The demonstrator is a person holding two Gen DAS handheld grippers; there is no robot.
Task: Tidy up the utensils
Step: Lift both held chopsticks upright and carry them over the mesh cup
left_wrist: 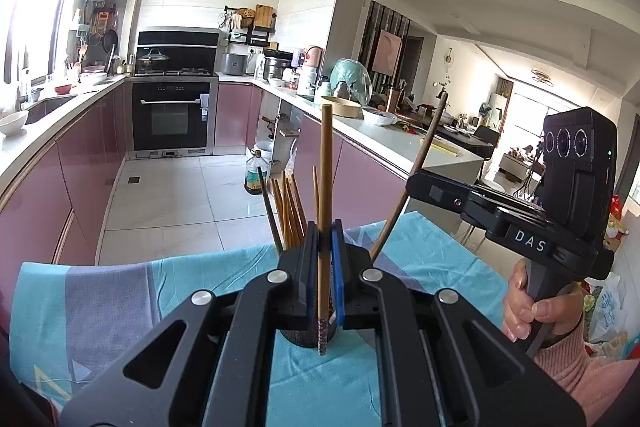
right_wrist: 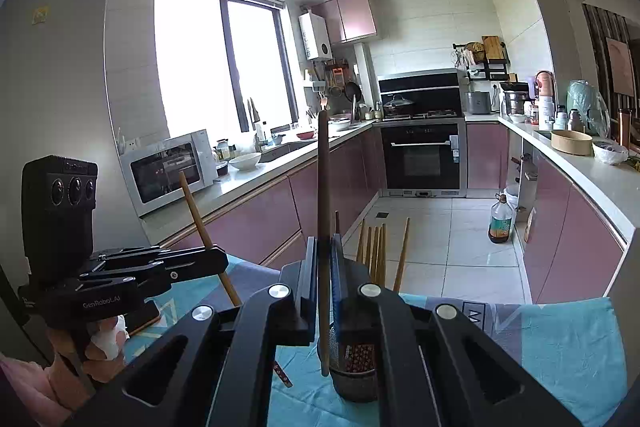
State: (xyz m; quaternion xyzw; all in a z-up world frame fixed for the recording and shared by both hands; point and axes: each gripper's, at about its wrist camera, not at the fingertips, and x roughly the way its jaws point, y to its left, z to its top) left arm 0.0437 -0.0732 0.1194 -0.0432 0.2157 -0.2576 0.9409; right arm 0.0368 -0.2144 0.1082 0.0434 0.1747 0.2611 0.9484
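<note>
Left gripper (left_wrist: 325, 259): clamped on light brown wooden chopstick (left_wrist: 326, 187) | right gripper (right_wrist: 324, 267): clamped on dark brown wooden chopstick (right_wrist: 323, 207) | dark cylindrical holder (right_wrist: 356, 367): beneath | risk: thin sticks pivoting between pads, missing holder mouth.

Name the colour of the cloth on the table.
Turquoise tablecloth with grey panels; clearest in left wrist view.

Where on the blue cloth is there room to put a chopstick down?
Bare patches of the blue patterned tablecloth lie left of the dark round chopstick holder and, in the right wrist view, to its right. It is crowded at the holder, where both tongs hold chopsticks.
</note>
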